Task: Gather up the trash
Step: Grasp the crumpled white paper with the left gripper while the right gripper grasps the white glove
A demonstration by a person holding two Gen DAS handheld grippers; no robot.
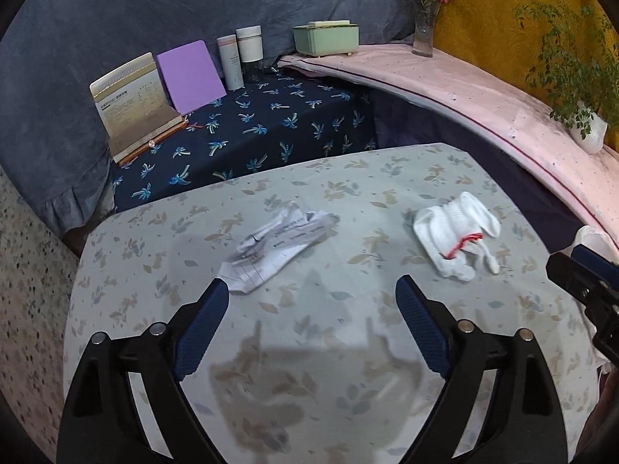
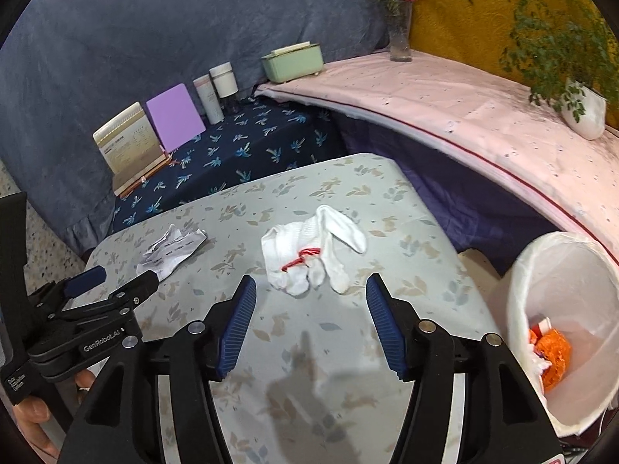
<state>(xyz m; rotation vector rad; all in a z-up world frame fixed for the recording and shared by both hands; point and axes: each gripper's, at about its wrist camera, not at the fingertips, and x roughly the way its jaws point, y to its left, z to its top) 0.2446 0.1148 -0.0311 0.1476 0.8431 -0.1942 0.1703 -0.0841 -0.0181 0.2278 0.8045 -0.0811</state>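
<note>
- Two trash items on floral-cloth tabletop (image 1: 503,309): one crumpled printed paper sheet (image 1: 276,245), one white knitted glove bundle with red trim (image 2: 313,255).
- One white-lined waste bin (image 2: 580,270) beside tabletop, right.
- Left gripper (image 1: 311,290): jaws spread, empty, short of paper.
- Right gripper (image 2: 311,290): jaws spread, empty, near glove.
- Risks: cloth pinched with paper; loose glove fingers slipping out.

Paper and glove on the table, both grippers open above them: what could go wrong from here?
1. The crumpled paper lies flat on the tablecloth; the left gripper may pinch cloth with it.
2. The glove is limp with splayed fingers; the right gripper may catch only a finger, so it dangles or slips.
3. The bin sits beside the table edge, on the right; the paper must cross over, risking a clash between the grippers.
</note>
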